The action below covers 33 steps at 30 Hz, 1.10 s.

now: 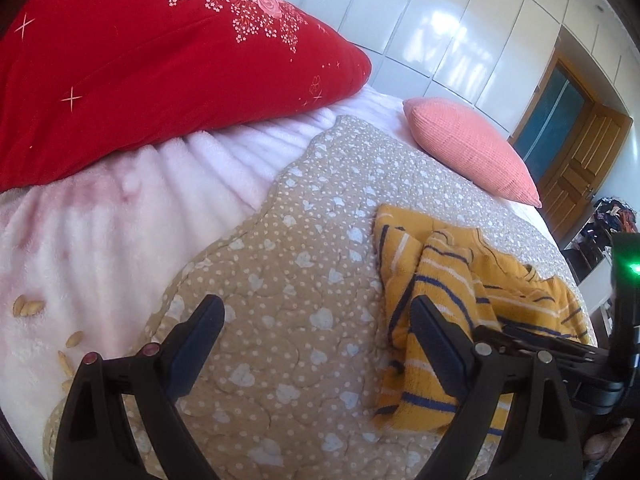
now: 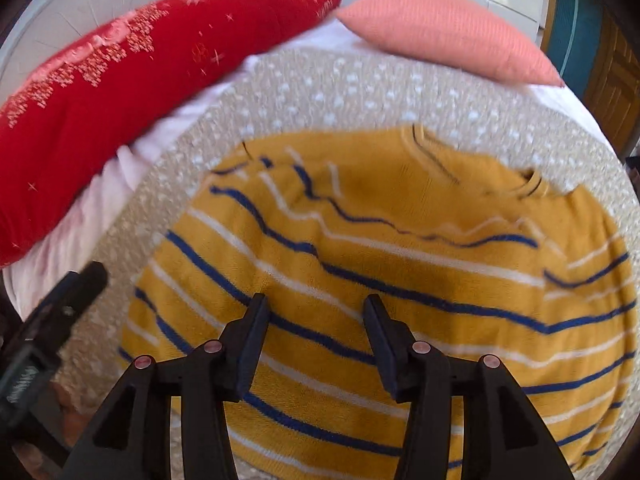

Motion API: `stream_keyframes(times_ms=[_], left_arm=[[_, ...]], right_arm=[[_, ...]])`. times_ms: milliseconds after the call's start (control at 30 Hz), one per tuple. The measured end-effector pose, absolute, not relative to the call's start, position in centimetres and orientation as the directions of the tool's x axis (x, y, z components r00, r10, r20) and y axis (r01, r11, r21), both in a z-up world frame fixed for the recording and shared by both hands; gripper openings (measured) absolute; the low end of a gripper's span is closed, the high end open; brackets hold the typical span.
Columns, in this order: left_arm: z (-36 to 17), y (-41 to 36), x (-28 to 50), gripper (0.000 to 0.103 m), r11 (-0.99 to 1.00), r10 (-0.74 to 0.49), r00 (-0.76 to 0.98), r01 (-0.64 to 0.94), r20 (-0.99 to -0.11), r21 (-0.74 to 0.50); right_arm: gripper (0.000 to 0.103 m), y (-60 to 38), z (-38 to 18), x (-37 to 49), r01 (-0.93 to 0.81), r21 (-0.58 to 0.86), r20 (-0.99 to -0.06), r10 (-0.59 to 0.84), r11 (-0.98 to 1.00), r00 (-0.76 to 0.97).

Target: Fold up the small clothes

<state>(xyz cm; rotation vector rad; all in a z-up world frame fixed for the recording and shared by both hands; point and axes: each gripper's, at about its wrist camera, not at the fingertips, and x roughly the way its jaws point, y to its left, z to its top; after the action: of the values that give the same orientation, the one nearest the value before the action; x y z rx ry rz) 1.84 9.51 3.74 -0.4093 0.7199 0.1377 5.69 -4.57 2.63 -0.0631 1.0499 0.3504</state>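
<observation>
Jaws of both grippers gape, angled down over the striped sweater (image 2: 400, 248).

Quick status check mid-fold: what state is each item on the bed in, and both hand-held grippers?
Striped sweater: lying on the quilt, partly folded, rumpled, held by neither gripper.
Left hand-held gripper: open wide, empty, over the quilt beside the sweater.
Right hand-held gripper: open, nothing between its fingers, above the sweater.
Quilt: spread flat.
Red pillow: resting on the pink blanket.
Coral cushion: lying at the bed's far edge.
</observation>
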Motion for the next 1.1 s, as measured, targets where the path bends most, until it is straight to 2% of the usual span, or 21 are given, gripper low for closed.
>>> stream_keyframes(times_ms=[900, 1000, 1100], left_arm=[[3.8, 10.5, 1.3, 0.093, 0.9, -0.016, 0.753, -0.276, -0.658, -0.337], [4.4, 12.4, 0.8, 0.093, 0.88, 0.036, 0.765, -0.329, -0.643, -0.342], [4.7, 15.7, -0.2, 0.093, 0.825, 0.135, 0.762, -0.44, -0.633, -0.354]], right_arm=[[0.066, -4.7, 2.2, 5.5, -0.306, 0.112, -0.852, 0.25, 0.946, 0.46], [0.066, -4.5, 3.0, 5.6, -0.304, 0.098, -0.862, 0.233, 0.948, 0.45], [0.065, -4.0, 5.5, 4.1, -0.349, 0.124, -0.81, 0.297, 0.929, 0.505]])
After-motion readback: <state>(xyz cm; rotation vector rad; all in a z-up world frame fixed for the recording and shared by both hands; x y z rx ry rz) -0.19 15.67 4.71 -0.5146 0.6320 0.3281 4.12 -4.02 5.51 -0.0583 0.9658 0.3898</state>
